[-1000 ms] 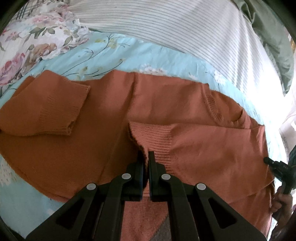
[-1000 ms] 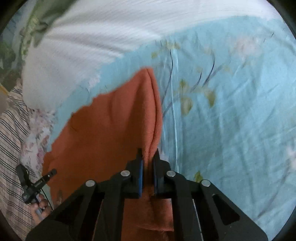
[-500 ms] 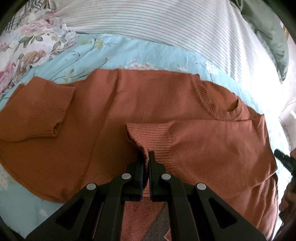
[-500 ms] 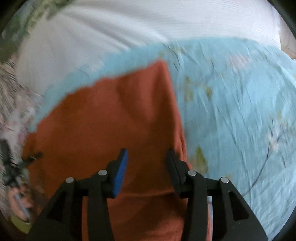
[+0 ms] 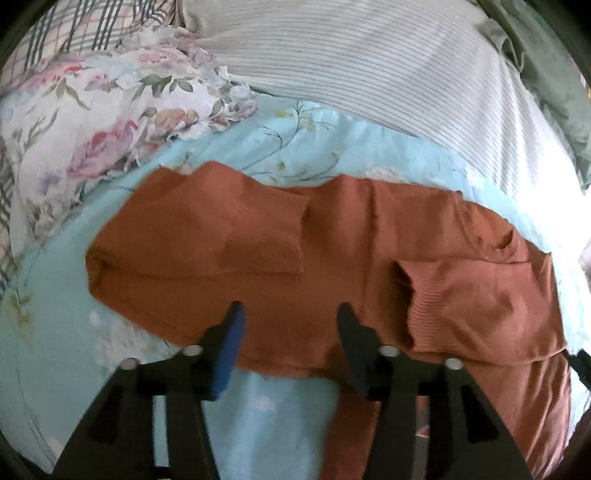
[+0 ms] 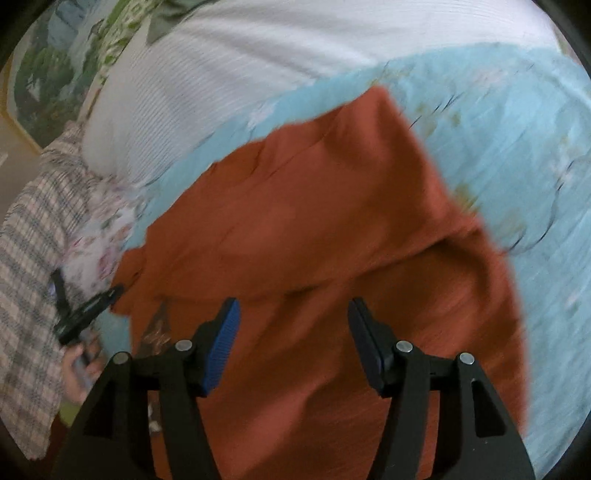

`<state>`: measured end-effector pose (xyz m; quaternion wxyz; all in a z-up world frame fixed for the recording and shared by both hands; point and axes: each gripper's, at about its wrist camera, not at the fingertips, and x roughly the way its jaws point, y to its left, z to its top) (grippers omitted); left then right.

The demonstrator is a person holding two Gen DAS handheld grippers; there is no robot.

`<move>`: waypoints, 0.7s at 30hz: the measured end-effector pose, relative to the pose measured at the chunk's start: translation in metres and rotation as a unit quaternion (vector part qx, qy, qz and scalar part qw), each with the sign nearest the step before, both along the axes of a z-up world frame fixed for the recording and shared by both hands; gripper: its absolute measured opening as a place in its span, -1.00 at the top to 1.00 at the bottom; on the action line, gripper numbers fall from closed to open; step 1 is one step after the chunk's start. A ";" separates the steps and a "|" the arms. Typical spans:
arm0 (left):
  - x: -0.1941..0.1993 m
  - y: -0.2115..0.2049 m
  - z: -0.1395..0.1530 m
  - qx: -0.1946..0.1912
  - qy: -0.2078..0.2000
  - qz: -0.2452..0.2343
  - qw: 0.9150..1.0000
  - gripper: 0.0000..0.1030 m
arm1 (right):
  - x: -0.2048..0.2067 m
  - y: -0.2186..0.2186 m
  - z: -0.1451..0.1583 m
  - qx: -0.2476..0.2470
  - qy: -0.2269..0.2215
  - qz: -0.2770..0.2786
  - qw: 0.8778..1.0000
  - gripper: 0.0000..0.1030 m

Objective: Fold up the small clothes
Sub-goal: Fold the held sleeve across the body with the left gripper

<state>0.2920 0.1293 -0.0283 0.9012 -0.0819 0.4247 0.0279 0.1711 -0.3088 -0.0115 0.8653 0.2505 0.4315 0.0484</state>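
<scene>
A rust-orange knit sweater (image 5: 332,266) lies flat on a light blue floral sheet (image 5: 303,140), both sleeves folded across its body. The far sleeve cuff (image 5: 266,240) rests left of centre; the near cuff (image 5: 410,291) rests on the right. My left gripper (image 5: 290,321) is open and empty, its fingers over the sweater's lower edge. In the right wrist view the sweater (image 6: 332,229) fills the middle, blurred. My right gripper (image 6: 293,325) is open and empty above it. The left gripper (image 6: 88,310) shows at that view's left edge in a hand.
A floral pillow (image 5: 103,122) and a plaid cloth (image 5: 85,33) lie at the far left. A white striped blanket (image 5: 369,74) runs along the back, with green fabric (image 5: 546,74) at the far right. Blue sheet (image 6: 517,147) extends right of the sweater.
Both grippers opened and let go of the sweater; the left released the near sleeve cuff onto the body. Both pulled back, and the left view shifted left.
</scene>
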 end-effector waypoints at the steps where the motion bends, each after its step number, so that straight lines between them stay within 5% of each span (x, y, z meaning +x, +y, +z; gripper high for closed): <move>1: 0.006 0.000 0.000 0.015 0.003 0.001 1.000 -0.17 | -0.001 0.009 -0.002 0.007 0.003 0.009 1.000 -0.20; 8: 0.059 -0.004 -0.032 0.090 0.051 -0.007 0.995 -0.26 | 0.003 0.040 -0.005 0.016 0.009 0.039 0.999 -0.20; 10: 0.066 0.001 -0.033 0.103 0.044 0.005 0.994 0.09 | 0.001 0.041 -0.001 0.009 0.004 0.039 0.999 -0.20; 12: 0.069 0.012 -0.026 0.077 0.041 0.014 0.996 0.90 | -0.002 0.038 0.002 0.010 -0.004 0.035 0.999 -0.20; 17: 0.050 0.021 0.002 0.000 0.002 0.017 1.000 0.92 | -0.006 0.031 0.005 0.019 -0.018 0.030 0.999 -0.20; 21: 0.026 -0.009 0.035 -0.054 -0.041 -0.024 0.997 0.92 | -0.012 0.021 0.003 0.030 -0.019 0.018 0.999 -0.20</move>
